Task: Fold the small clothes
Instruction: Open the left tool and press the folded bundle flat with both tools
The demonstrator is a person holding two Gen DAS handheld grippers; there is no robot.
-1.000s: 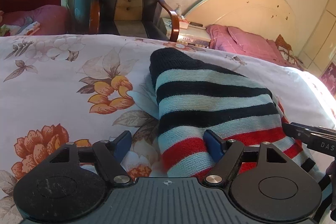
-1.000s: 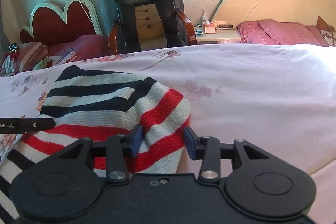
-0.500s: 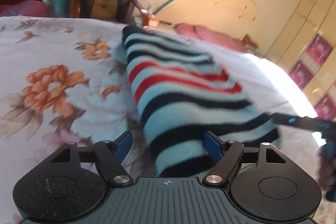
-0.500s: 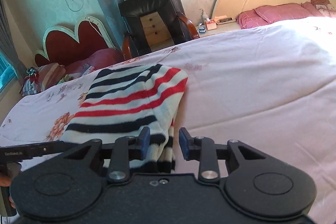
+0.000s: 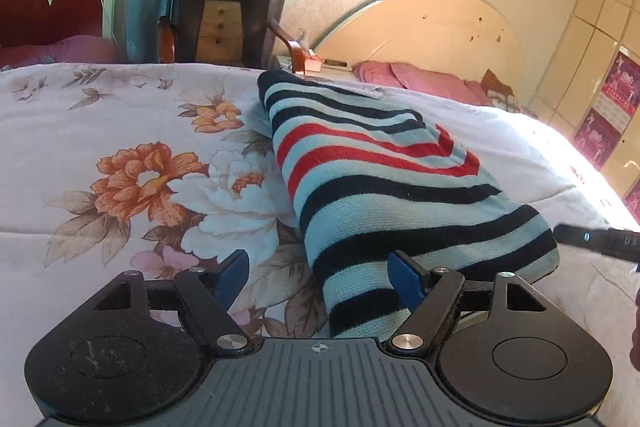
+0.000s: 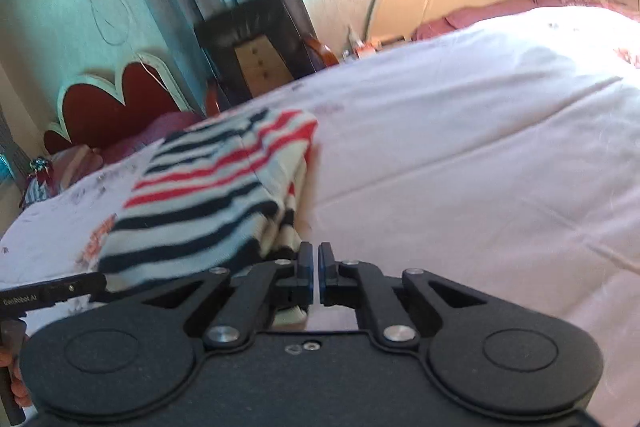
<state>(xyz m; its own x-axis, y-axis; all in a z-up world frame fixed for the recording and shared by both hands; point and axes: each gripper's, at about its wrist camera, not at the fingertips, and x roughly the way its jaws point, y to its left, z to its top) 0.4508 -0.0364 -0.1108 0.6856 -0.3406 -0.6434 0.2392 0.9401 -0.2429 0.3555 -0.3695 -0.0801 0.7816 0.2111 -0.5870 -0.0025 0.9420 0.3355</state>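
A folded sweater (image 5: 384,187) with black, pale blue and red stripes lies flat on the floral bedspread (image 5: 120,131). My left gripper (image 5: 318,275) is open at the sweater's near end; the cloth's near left edge lies between its blue fingers (image 5: 404,279), and the pads do not press it. In the right wrist view the sweater (image 6: 208,187) lies ahead and to the left. My right gripper (image 6: 314,269) is closing, its jaws almost together with nothing between them, just right of the sweater's near corner. Its black tip (image 5: 592,241) shows at the right edge of the left wrist view.
The bed stretches pale and bare to the right (image 6: 480,155). Behind it stand a black armchair (image 5: 220,11), a cream headboard (image 5: 420,27) with pink pillows (image 5: 420,79), and a red scalloped headboard (image 5: 52,7). A hand (image 6: 12,367) holds the left gripper's handle.
Both grippers drew back to the sweater's near end. The right gripper's jaws came off the red-striped cloth and closed, and its view tilted. The sweater now lies flat.
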